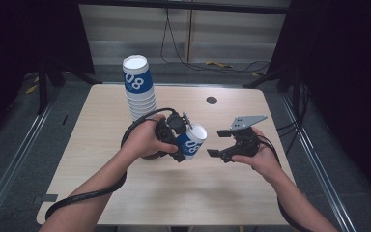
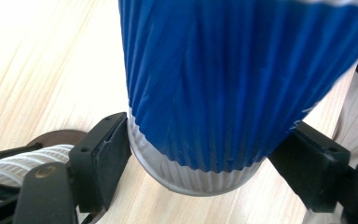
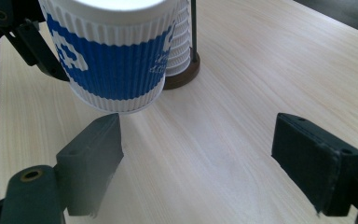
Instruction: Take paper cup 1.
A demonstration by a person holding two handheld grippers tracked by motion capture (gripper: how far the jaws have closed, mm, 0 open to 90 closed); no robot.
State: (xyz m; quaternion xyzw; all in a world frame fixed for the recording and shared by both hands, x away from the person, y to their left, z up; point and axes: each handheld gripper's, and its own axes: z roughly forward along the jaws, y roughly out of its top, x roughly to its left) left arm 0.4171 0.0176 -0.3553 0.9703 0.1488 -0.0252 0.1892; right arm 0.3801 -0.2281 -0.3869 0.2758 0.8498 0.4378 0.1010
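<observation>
My left gripper (image 1: 182, 141) is shut on a blue and white ribbed paper cup (image 1: 191, 140), held tilted above the table with its mouth up and to the right. In the left gripper view the jaws press on the white base of the paper cup (image 2: 205, 93) from both sides. A tall stack of the same cups (image 1: 138, 87) stands on a dark round base behind it. My right gripper (image 1: 216, 143) is open just right of the held cup, jaws pointing left at it. In the right gripper view the paper cup (image 3: 112, 56) hangs beyond the left jaw, with the stack (image 3: 179, 42) behind.
The light wooden table (image 1: 106, 145) has a small dark round hole (image 1: 211, 100) near its back edge. Cables trail from both grippers over the front of the table. Dark floor and rails surround the table.
</observation>
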